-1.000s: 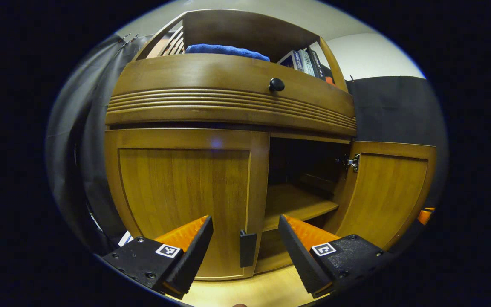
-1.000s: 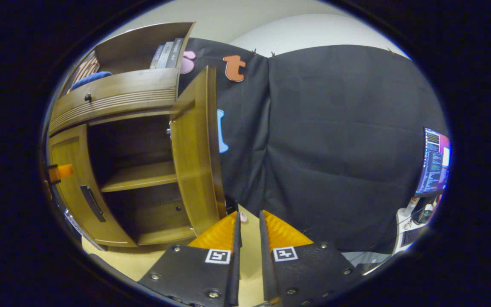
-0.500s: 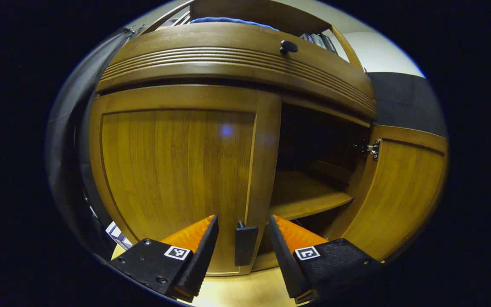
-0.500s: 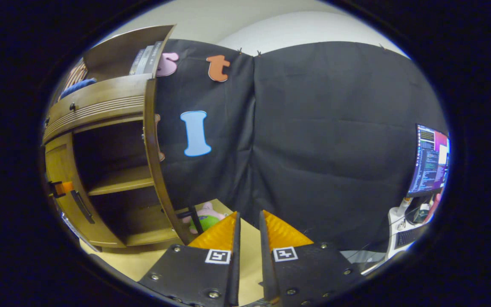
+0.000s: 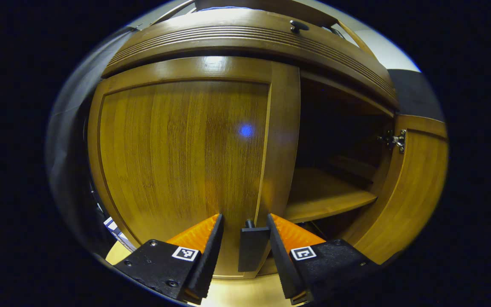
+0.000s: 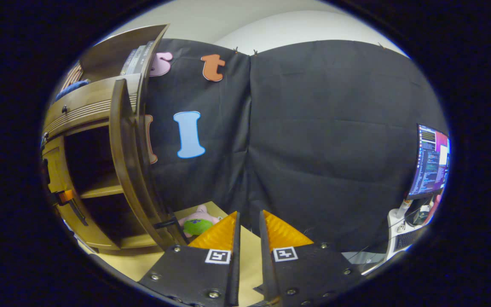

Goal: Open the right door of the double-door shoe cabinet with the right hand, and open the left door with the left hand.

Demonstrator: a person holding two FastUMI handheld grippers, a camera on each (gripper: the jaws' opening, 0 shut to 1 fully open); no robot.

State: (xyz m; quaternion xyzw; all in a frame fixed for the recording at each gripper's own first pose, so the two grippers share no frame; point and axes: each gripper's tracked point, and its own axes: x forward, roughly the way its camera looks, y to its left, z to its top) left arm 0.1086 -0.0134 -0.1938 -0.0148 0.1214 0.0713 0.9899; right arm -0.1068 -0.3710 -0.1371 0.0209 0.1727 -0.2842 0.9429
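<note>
We have closed in with the left hand-held gripper (image 5: 244, 238), fingers spread and now straddling the closed brown wooden left door's (image 5: 177, 149) dark bar handle (image 5: 252, 247) without clamping, while the right door (image 6: 128, 162) stands swung wide and the right hand-held gripper (image 6: 247, 238) hangs nearly clenched on nothing.

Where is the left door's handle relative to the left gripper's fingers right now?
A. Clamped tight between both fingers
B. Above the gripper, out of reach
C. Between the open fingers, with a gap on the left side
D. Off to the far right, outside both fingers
C: in the left gripper view the left gripper straddles the dark handle of the closed left door, with a clear gap at its left finger.
</note>
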